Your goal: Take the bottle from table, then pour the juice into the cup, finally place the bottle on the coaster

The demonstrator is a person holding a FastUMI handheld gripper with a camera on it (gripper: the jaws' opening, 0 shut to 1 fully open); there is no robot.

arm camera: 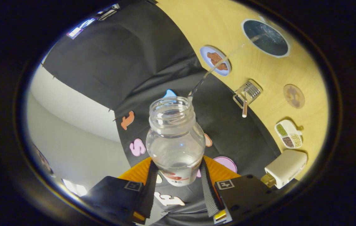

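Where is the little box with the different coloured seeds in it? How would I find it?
Start at the yellow wooden table, beyond the clear bottle the claw is squeezing. Find the white toaster; the small white tray sits between it and the round brownish coaster. It alone is split into compartments, holding green, dark and pale grains.

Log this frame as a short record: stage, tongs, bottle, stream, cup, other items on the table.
stage: pouring under way
tongs: shut on the bottle, one finger pressing each side of its lower body
bottle: clear, uncapped, tipped over, mouth toward the table, little liquid left
stream: thin and clear, arcing from the bottle mouth into the cup
cup: dark inside, pale rim, on the wooden table
coaster: round, bare, beside the cup
others: blue plate with brown food, wire rack, divided dish of grains, white box
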